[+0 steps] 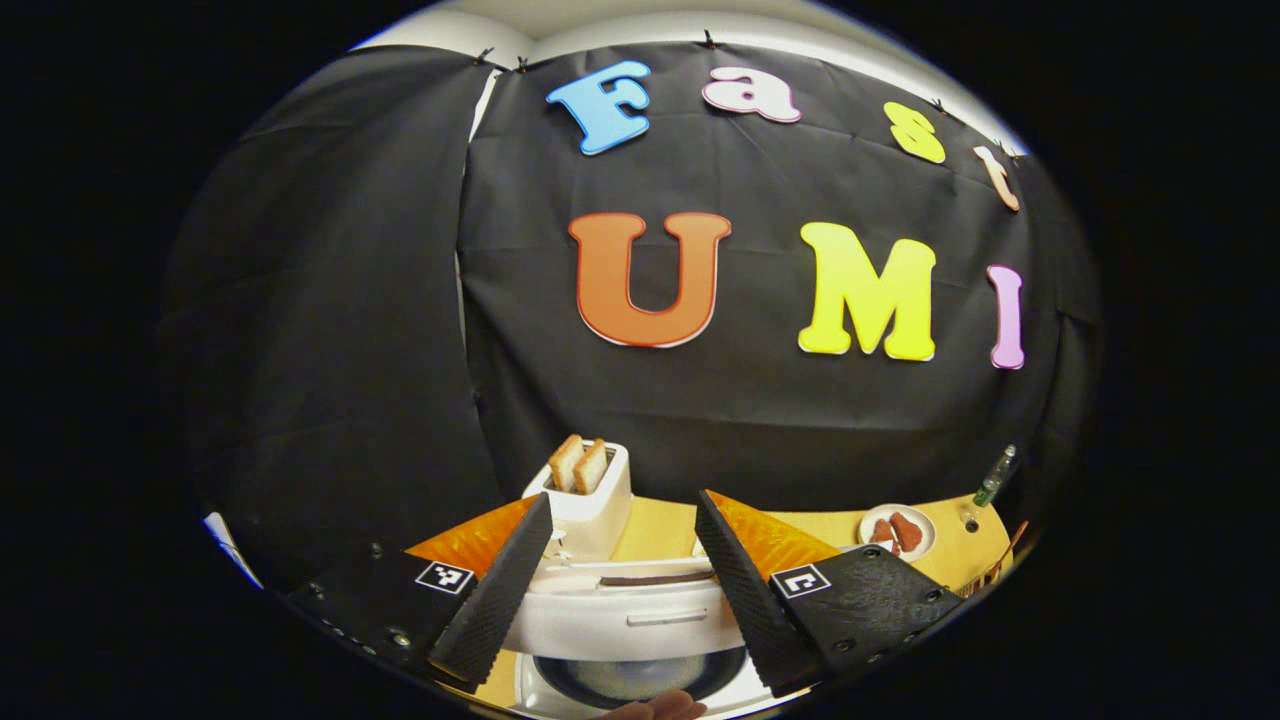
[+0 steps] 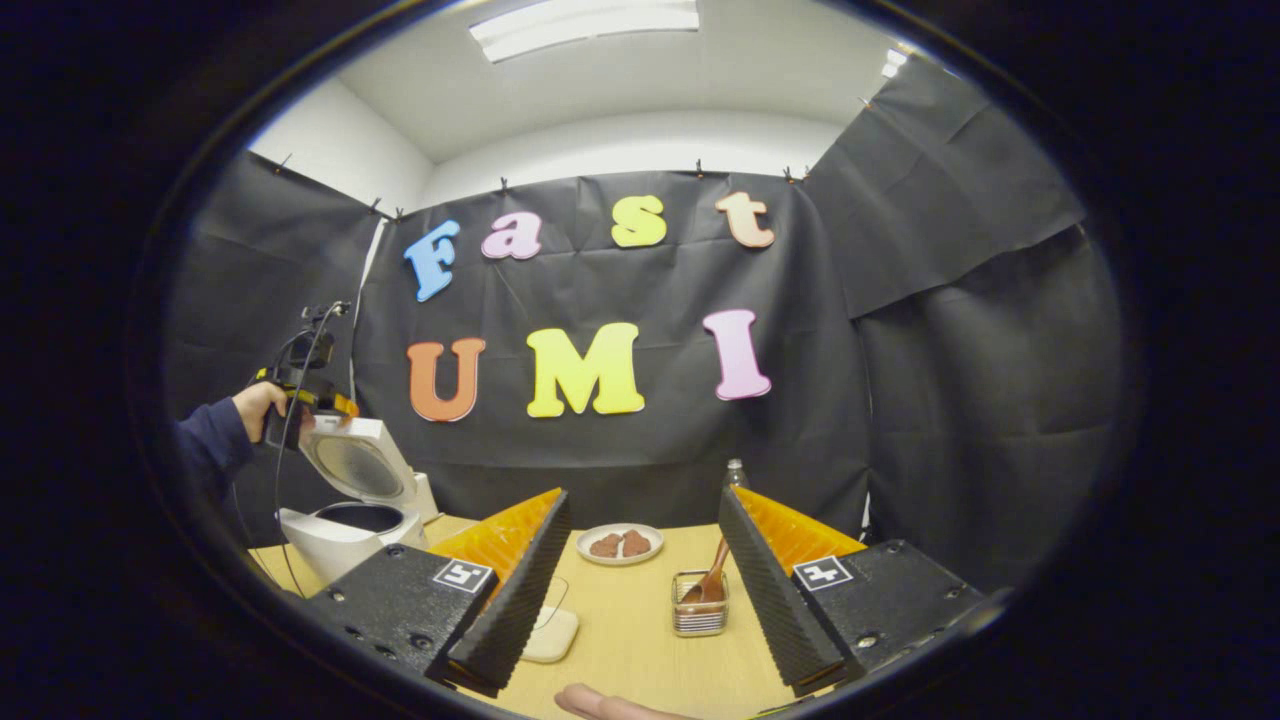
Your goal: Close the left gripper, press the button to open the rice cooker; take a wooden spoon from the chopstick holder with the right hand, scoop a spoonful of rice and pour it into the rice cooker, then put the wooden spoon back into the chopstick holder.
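The white rice cooker (image 2: 335, 535) stands at the table's left with its lid (image 2: 355, 465) swung up. My left gripper (image 2: 300, 392), held in a hand, hovers just above that lid. In the left gripper view the raised lid (image 1: 620, 615) and the dark inner pot (image 1: 640, 678) lie between and below the fingers of my open left gripper (image 1: 622, 500). A wooden spoon (image 2: 715, 578) leans in the wire chopstick holder (image 2: 700, 612). My right gripper (image 2: 642, 495) is open and empty, back from the holder.
A toaster (image 1: 595, 500) with two bread slices stands behind the cooker. A plate (image 2: 620, 543) of brown food and a bottle (image 2: 735, 470) sit at the back. A white dish (image 2: 552, 632) lies half hidden by one finger (image 2: 510, 590).
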A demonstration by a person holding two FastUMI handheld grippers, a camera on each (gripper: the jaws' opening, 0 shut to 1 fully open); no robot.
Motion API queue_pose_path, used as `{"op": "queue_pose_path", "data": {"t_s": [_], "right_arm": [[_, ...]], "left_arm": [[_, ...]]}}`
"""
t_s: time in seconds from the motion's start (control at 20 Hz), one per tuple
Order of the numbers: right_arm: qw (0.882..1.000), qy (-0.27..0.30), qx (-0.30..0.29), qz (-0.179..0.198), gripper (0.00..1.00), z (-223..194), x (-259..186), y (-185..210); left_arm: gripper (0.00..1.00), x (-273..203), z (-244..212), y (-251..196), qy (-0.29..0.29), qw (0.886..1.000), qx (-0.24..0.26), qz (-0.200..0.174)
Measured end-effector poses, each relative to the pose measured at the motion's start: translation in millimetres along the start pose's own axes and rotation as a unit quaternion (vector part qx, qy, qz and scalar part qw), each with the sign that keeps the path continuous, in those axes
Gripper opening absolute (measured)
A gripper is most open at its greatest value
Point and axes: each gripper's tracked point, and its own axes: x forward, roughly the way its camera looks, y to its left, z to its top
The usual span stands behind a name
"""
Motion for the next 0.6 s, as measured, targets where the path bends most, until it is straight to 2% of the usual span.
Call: {"op": "queue_pose_path", "data": {"t_s": [0.1,0.2,0.4,0.6], "right_arm": [[1.0,0.004,0.003,0.003,0.94,0.7,-6.5,-0.8],[1.0,0.003,-0.004,0.004,0.94,2.0,-11.5,-2.6],[1.0,-0.002,-0.006,0.011,0.95,7.1,-18.8,4.1],[1.0,-0.005,0.002,0.021,0.94,7.4,-25.1,11.3]], "left_arm": [[0.95,-11.0,-24.1,6.9,0.025,1.0,-0.008,0.011],[0.92,-17.7,-38.1,1.0,0.032,0.999,-0.005,-0.003],[0.94,-22.9,-76.7,-1.9,0.078,0.997,-0.012,-0.012],[0.95,-34.1,-102.6,-2.1,0.08,0.997,0.011,-0.004]]}}
